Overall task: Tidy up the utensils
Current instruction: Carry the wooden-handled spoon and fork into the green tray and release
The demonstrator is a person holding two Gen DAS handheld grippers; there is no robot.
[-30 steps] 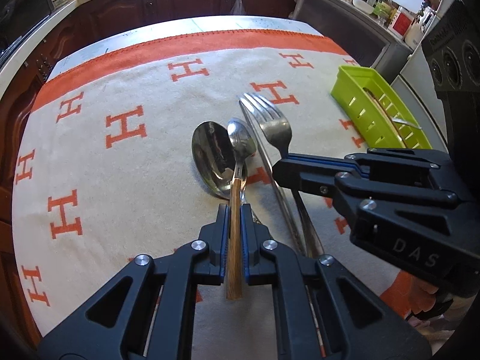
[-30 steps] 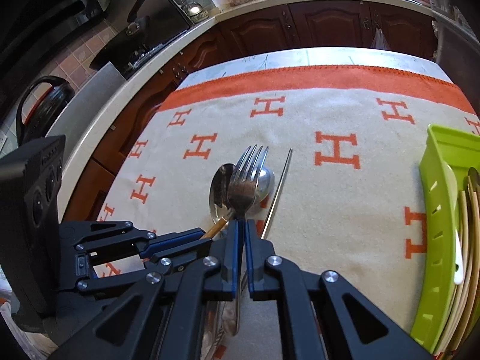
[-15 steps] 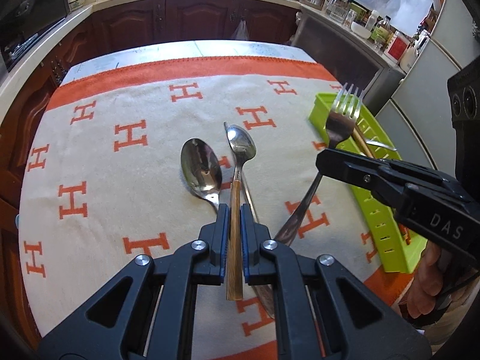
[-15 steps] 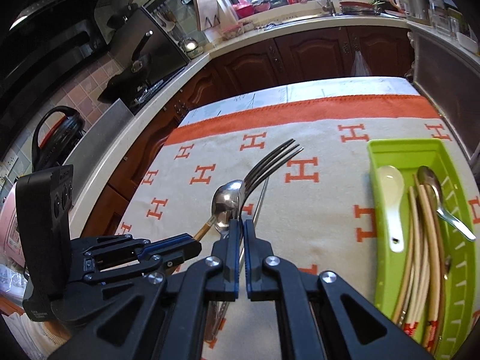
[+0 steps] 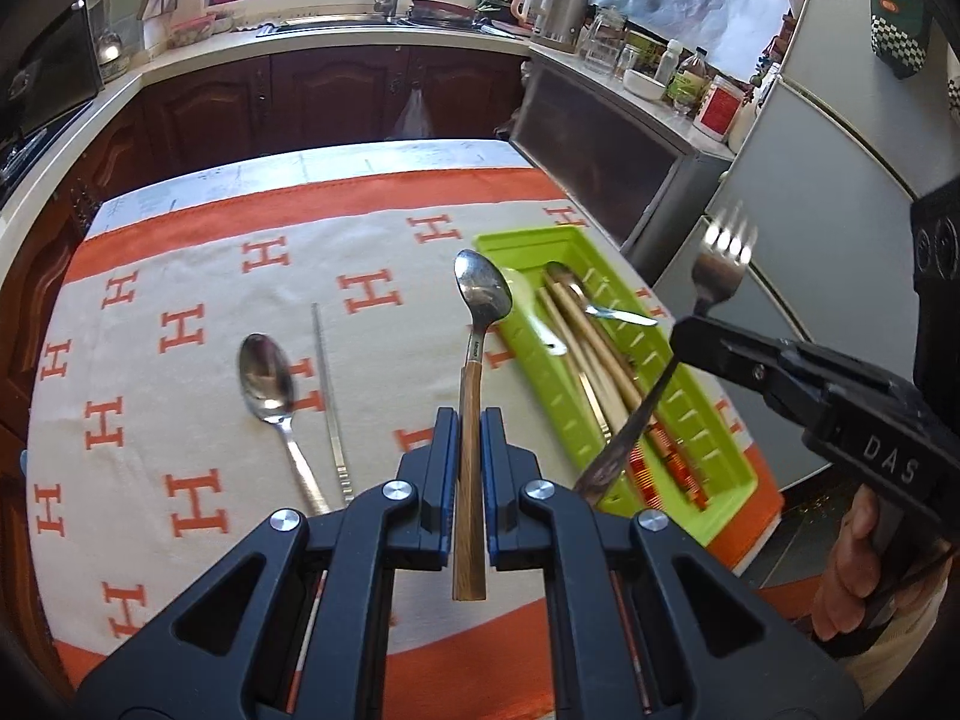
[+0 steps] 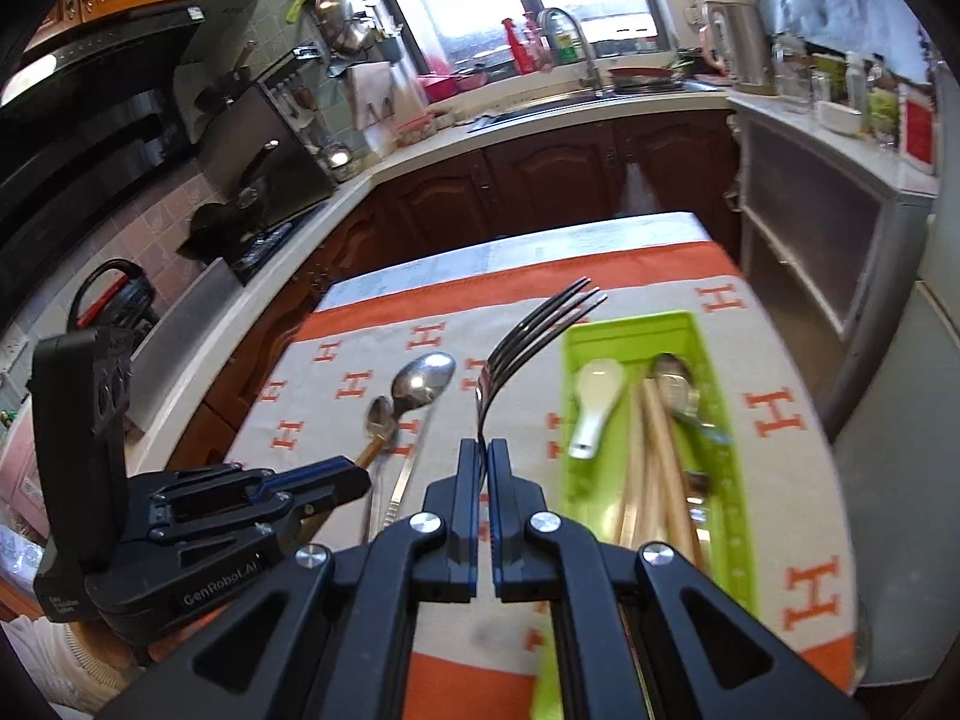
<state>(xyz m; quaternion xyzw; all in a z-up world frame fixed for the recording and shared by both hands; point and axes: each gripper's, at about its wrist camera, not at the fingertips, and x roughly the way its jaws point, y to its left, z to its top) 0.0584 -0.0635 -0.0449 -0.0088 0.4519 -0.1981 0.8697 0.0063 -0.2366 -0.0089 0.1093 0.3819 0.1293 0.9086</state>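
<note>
The left gripper (image 5: 471, 420) is clamped on the wooden handle of a small steel spoon with a brown wooden handle (image 5: 471, 360), which runs straight out between the fingers with its bowl raised above the cream cloth patterned with orange H letters (image 5: 180, 300), close to the near-left wall of the lime-green slotted plastic utensil tray (image 5: 714, 480). The right gripper (image 6: 483, 450) is pinched tight on the thin stem of a silver four-tined metal fork (image 6: 528, 342); the fork rises from the fingertips and curves up and to the right, its tines pointing toward the far corner of the tray. In the left wrist view the right gripper comes in from the right edge, held aloft over the tray's right side with the fork crossing it at a slant, tines up and blurred, and a bare hand (image 5: 852, 570) wraps its grip below. In the right wrist view the left gripper sits low at the left, over the table's near-left part. Inside the tray lie a white ceramic soup spoon (image 6: 591, 402), a bundle of pale wooden chopsticks (image 6: 654, 456) and a small metal spoon (image 6: 675, 387). Left on the cloth are a large shiny steel spoon (image 5: 267, 378) and, just beside it, a slim metal chopstick (image 5: 330, 396).
</note>
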